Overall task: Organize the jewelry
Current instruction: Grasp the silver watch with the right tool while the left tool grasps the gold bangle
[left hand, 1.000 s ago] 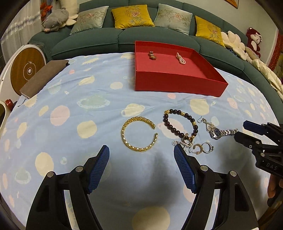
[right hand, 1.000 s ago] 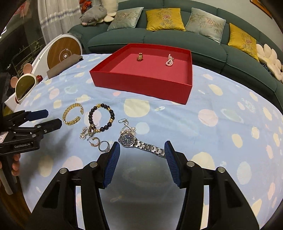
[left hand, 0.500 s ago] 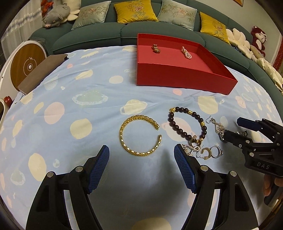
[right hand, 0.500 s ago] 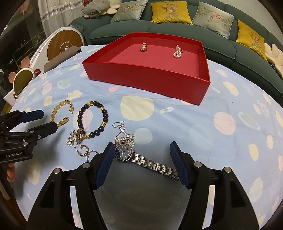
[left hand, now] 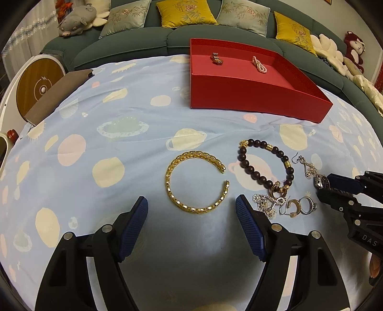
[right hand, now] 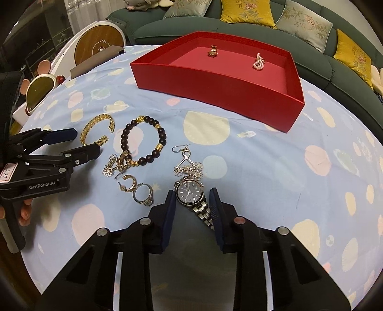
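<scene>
Jewelry lies on a blue spotted cloth. My left gripper (left hand: 191, 205) is open, its pads either side of the near end of a gold cuff bracelet (left hand: 195, 181). My right gripper (right hand: 192, 203) is open but narrowed, its pads flanking a silver watch (right hand: 190, 191) without clear contact. A dark bead bracelet (right hand: 143, 141), a silver ring (right hand: 143, 192), a gold hoop earring (right hand: 129, 183) and flower drop earrings (right hand: 189, 167) lie close by. The red tray (right hand: 215, 81) behind holds a gold piece (right hand: 212, 51) and a pearl piece (right hand: 259, 61).
A green sofa with cushions (left hand: 184, 12) curves behind the table. A round wooden-faced device (right hand: 98, 46) and a brown pad (left hand: 59, 93) sit at the far left edge. Plush toys (left hand: 76, 14) rest on the sofa.
Both grippers have moved forward and down toward the jewelry. The right jaws have narrowed around the watch. The left gripper has drawn up to the gold cuff.
</scene>
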Demonstrator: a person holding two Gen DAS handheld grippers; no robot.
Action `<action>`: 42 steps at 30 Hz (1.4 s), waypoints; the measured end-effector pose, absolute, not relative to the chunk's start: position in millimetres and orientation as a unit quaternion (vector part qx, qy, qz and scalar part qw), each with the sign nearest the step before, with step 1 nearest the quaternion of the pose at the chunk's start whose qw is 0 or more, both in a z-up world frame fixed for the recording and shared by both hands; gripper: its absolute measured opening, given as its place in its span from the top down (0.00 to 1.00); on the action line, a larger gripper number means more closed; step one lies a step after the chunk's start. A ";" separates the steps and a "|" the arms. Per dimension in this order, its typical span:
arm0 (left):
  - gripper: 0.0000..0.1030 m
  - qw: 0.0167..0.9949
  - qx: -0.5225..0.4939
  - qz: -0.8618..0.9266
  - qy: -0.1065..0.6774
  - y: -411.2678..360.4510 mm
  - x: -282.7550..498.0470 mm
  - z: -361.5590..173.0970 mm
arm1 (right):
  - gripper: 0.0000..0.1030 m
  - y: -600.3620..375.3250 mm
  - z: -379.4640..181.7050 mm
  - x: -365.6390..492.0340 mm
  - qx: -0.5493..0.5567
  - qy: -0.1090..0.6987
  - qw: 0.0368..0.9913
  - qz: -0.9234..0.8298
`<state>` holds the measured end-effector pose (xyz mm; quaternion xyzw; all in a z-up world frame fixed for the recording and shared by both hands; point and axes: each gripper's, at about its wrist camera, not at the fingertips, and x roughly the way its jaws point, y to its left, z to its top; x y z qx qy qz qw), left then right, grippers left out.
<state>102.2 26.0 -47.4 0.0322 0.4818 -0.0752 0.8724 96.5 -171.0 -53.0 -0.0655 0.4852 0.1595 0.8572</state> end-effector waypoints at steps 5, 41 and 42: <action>0.29 0.873 0.034 -0.073 0.481 25.0 103.0 -48.5 | 0.78 -169.7 -52.8 84.7 -0.060 0.499 0.851 0.154; 0.49 0.888 0.026 -0.107 0.447 16.2 99.6 -38.8 | 0.77 -175.9 -39.8 85.7 -0.015 0.476 0.870 0.126; 0.49 0.890 0.024 -0.108 0.443 15.9 98.3 -35.2 | 0.77 -176.9 -37.8 85.8 -0.012 0.474 0.871 0.126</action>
